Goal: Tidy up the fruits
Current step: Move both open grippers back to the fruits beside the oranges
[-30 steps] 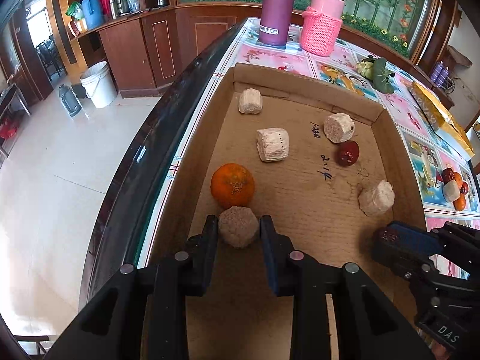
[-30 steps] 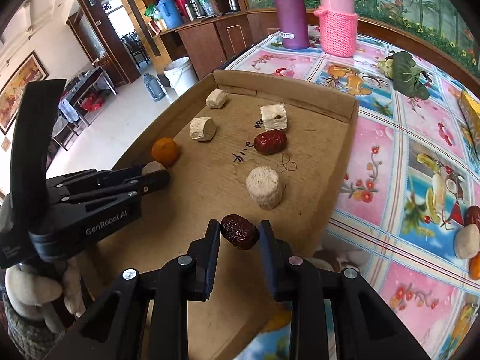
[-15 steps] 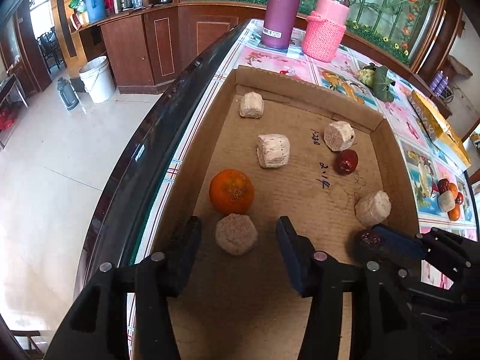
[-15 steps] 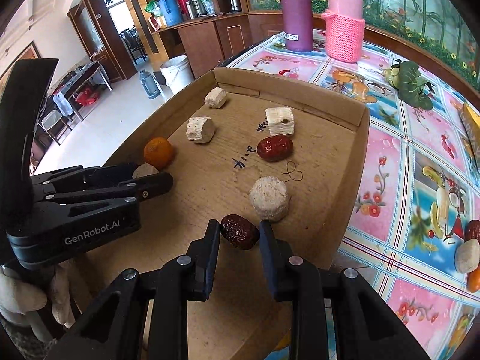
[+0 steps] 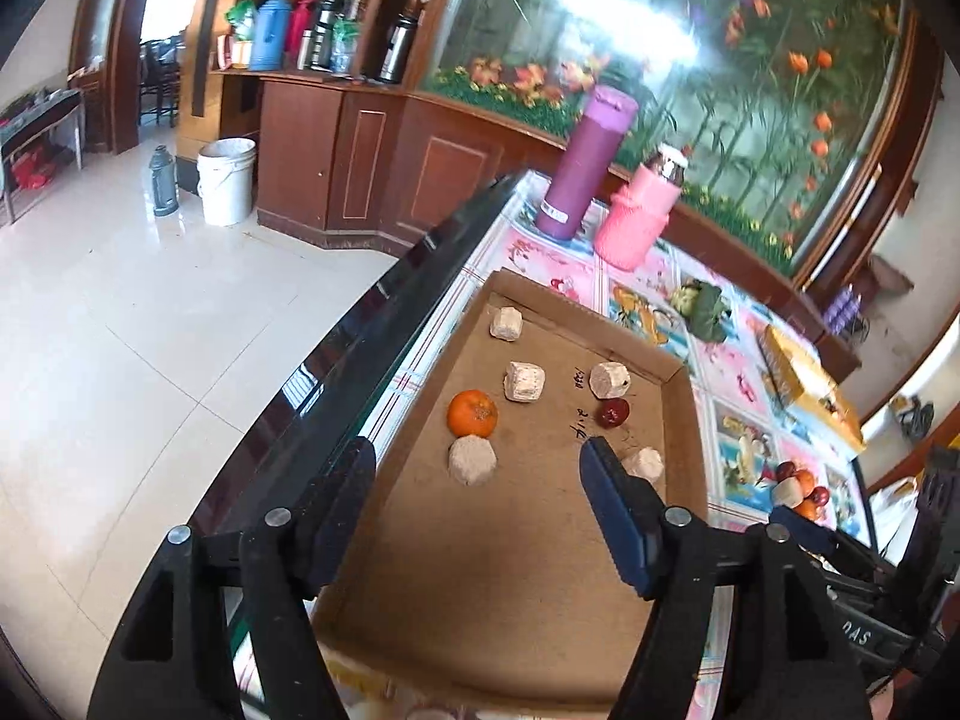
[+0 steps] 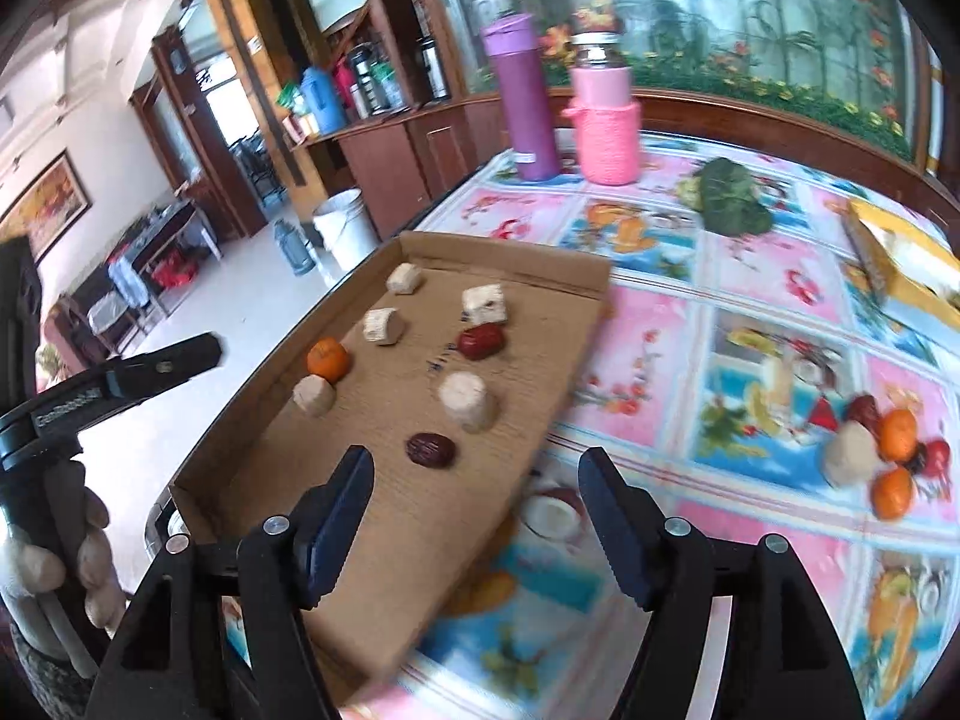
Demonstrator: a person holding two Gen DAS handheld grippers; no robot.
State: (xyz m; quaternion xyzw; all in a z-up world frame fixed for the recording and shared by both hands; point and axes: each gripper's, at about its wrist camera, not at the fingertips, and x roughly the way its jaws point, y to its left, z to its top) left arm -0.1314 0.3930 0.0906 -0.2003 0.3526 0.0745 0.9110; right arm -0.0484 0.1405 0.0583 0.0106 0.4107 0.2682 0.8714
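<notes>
Both claws just spread, lifted clear, empty; cardboard tray (image 6: 576, 267) holds orange (image 6: 327, 358), dates, beige chunks.

White lettering, probably "GenRobot.AI" though blurred, is showing along the left gripper (image 6: 120, 381). Handwritten ink marks are sitting on the cardboard tray (image 5: 528, 570) floor, too small to read.

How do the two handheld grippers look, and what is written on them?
Both are black plastic clamps. Each gripper, left and right, has two long fingers with dark blue ribbed pads and round silver pins at the joints. White lettering reading GenRobot.AI runs along the side of the left one; the right one's body shows "DAS".
</notes>
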